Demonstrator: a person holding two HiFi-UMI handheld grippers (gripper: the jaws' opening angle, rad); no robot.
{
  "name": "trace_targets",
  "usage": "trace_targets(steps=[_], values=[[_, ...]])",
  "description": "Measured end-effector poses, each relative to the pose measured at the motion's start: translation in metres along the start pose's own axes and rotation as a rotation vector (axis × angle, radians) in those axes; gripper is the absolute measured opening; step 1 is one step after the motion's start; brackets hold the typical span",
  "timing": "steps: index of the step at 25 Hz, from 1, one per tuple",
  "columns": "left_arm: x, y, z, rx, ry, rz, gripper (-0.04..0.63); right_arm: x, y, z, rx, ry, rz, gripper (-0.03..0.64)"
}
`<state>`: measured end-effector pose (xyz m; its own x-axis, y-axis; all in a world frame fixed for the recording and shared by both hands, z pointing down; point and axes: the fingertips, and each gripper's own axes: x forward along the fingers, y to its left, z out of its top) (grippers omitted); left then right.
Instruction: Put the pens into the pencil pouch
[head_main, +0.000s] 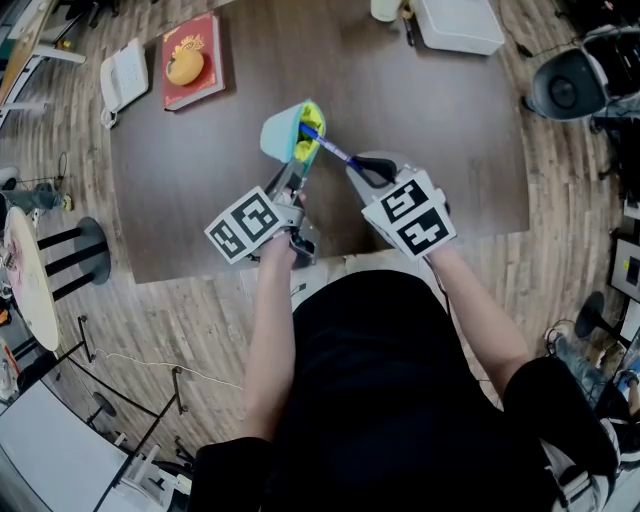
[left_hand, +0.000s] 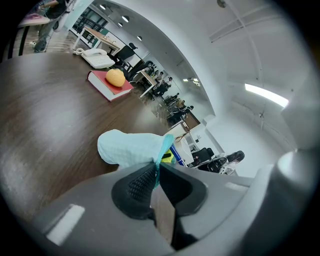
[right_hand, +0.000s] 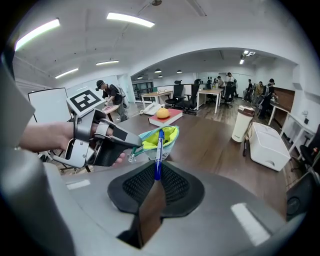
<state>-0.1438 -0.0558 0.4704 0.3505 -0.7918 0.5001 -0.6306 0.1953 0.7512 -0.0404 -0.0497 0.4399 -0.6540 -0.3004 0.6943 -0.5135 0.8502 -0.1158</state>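
A light blue pencil pouch (head_main: 285, 132) with a yellow lining stands open-mouthed over the dark table (head_main: 200, 180). My left gripper (head_main: 292, 182) is shut on the pouch's rim (left_hand: 159, 165) by the zipper and holds it up. My right gripper (head_main: 366, 172) is shut on a blue pen (head_main: 331, 147), whose far end reaches into the pouch's mouth (right_hand: 159, 138). In the right gripper view the pen (right_hand: 158, 155) runs straight out from between the pads into the yellow lining. Another blue pen end (left_hand: 176, 152) shows inside the pouch.
A red book (head_main: 193, 62) with an orange (head_main: 185, 68) on it lies at the table's far left, beside a white phone (head_main: 124, 75). A white box (head_main: 455, 22) and a cup (head_main: 386, 8) stand at the far right edge. Chairs surround the table.
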Motion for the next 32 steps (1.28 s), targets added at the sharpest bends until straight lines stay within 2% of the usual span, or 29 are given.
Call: trace_targets(steps=[32], values=[[0.0002,-0.0037,-0.0027,-0.001,0.001,-0.012,0.023,-0.0008,-0.0008,0.0062,-0.067,0.058,-0.02,0.046]])
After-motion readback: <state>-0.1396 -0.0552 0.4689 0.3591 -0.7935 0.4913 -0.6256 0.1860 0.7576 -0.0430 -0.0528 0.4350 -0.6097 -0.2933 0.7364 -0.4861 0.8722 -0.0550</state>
